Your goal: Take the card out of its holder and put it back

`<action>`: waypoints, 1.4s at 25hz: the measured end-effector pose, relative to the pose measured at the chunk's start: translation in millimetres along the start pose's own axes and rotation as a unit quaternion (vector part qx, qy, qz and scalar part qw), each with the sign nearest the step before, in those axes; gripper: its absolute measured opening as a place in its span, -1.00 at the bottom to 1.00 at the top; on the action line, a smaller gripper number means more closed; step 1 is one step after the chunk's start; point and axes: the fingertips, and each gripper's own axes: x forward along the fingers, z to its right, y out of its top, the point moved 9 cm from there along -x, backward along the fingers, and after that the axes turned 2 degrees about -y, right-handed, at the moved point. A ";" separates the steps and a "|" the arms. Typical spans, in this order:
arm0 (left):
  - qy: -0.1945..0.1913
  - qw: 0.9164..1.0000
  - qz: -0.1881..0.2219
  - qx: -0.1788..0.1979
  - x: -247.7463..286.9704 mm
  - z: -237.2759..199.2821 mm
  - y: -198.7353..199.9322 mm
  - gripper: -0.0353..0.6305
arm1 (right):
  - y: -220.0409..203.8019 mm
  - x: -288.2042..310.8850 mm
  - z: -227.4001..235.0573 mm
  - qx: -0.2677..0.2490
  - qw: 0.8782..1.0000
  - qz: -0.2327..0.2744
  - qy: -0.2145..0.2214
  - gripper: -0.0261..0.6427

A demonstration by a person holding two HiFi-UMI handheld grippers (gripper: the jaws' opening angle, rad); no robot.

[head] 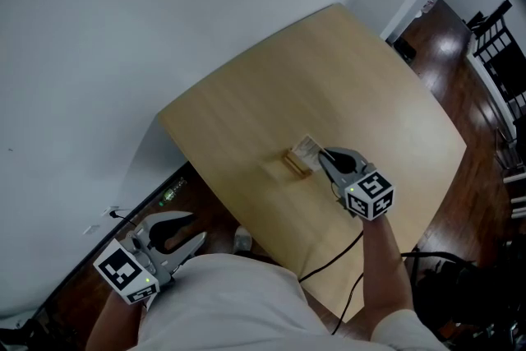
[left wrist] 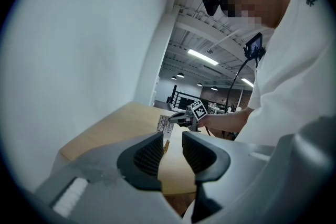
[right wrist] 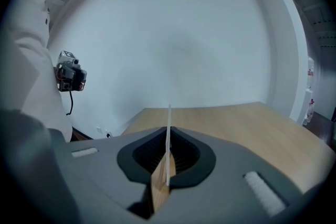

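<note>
A small wooden card holder (head: pixel 296 163) sits near the middle of the light wooden table (head: pixel 246 127). A white printed card (head: pixel 306 147) stands upright over it, with its lower edge at the holder's slot. My right gripper (head: pixel 323 154) is shut on the card. In the right gripper view the card (right wrist: pixel 168 139) shows edge-on between the pads, above the holder (right wrist: pixel 159 189). My left gripper (head: pixel 185 228) hangs off the table's near-left edge, open and holding nothing. In the left gripper view the card (left wrist: pixel 163 123) and the right gripper (left wrist: pixel 185 118) lie beyond the left gripper (left wrist: pixel 173 152).
A white wall (head: pixel 123 29) runs along the table's far-left side. Dark wood floor (head: pixel 460 37) surrounds the table, with black chairs (head: pixel 501 37) at the far right. A black cable (head: pixel 329 263) trails from the right gripper across the table's near edge.
</note>
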 end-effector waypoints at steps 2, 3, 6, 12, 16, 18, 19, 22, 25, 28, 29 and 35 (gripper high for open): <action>-0.001 1.000 -0.001 -0.001 2.6 -0.2 0.8 -0.53 | -1.2 2.2 0.7 0.002 1.000 -0.003 0.003 -0.86; -0.001 1.000 -0.002 -0.002 3.7 -0.5 1.1 -0.53 | -1.7 3.4 1.1 0.003 1.000 -0.003 0.004 -0.86; -0.002 1.000 -0.004 -0.003 6.7 -0.8 1.6 -0.53 | -2.9 5.0 3.8 0.009 1.000 -0.002 0.005 -0.86; -0.001 1.000 -0.006 -0.004 7.3 -4.3 2.1 -0.53 | -5.3 8.1 5.9 0.017 1.000 -0.006 0.000 -0.86; -0.003 1.000 -0.007 -0.003 8.3 -6.3 5.2 -0.53 | -8.2 10.9 5.7 0.015 1.000 -0.009 0.001 -0.86; -0.004 1.000 -0.009 -0.002 8.4 -7.3 6.0 -0.53 | -12.0 14.7 5.8 0.014 1.000 -0.012 0.004 -0.86; -0.004 1.000 -0.010 -0.002 8.1 -7.3 6.1 -0.53 | -14.8 16.5 5.9 0.013 1.000 -0.015 0.006 -0.86; -0.003 1.000 -0.011 0.000 6.8 -7.4 7.3 -0.53 | -23.7 21.5 8.2 0.017 1.000 -0.021 0.013 -0.86; 0.002 1.000 -0.014 -0.001 5.1 -7.2 8.9 -0.53 | -31.4 24.7 12.0 0.022 0.999 -0.024 0.020 -0.86; 0.007 1.000 -0.014 -0.003 2.5 -6.2 6.8 -0.53 | -40.0 27.7 13.2 0.025 0.999 -0.027 0.027 -0.86; 0.008 1.000 -0.014 -0.004 1.5 -6.6 5.9 -0.53 | -41.8 29.0 13.5 0.025 0.999 -0.028 0.029 -0.86; 0.015 1.000 -0.015 -0.006 -5.4 -6.4 3.2 -0.53 | -48.8 32.4 15.1 0.027 0.999 -0.027 0.036 -0.86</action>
